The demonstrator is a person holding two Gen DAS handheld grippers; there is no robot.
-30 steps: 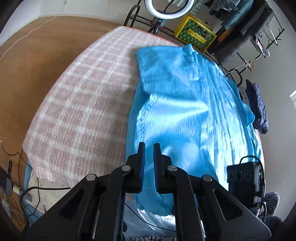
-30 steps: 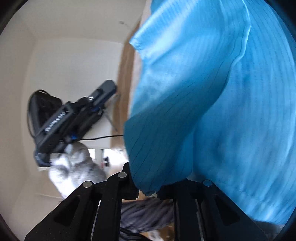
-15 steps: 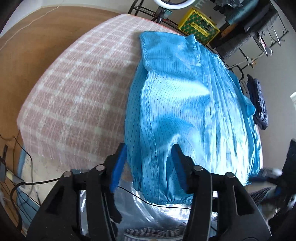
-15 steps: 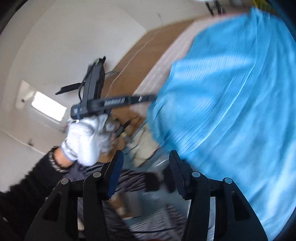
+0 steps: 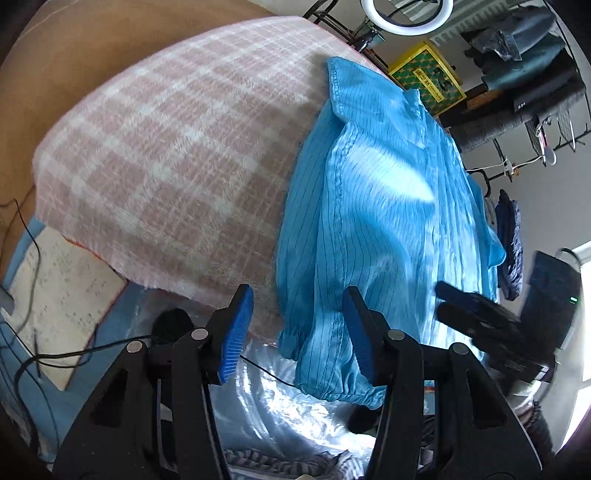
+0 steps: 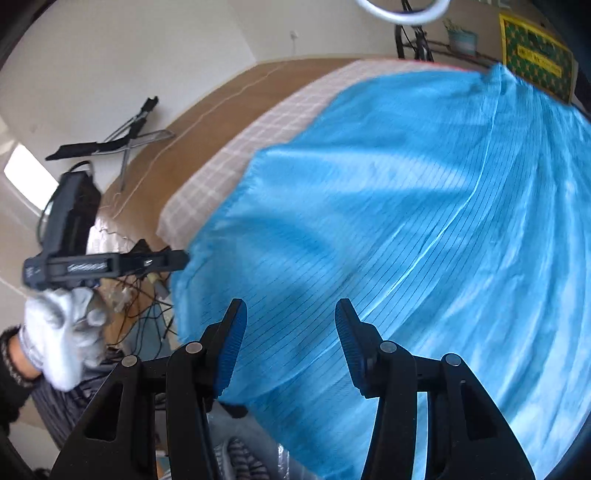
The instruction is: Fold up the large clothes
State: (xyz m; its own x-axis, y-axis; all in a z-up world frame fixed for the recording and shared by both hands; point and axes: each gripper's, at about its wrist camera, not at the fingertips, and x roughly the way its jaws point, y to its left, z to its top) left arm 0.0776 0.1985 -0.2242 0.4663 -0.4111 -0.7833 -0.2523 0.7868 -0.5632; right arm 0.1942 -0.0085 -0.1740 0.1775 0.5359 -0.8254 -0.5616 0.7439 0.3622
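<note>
Jaws spread on both my left gripper [image 5: 297,325] and right gripper [image 6: 288,332], holding nothing; the blue garment [image 5: 384,221] lies flat on the checked blanket [image 5: 177,155], cuff overhanging. Between folds, I judge; next, grip an edge.

We see a pink-and-white checked blanket [image 5: 177,158] spread over the bench, a ring light [image 5: 406,16] at twelve o'clock, a yellow crate [image 5: 426,83] just beside it toward one, hanging clothes [image 5: 524,48] at two, and cables [image 5: 33,354] at eight
</note>
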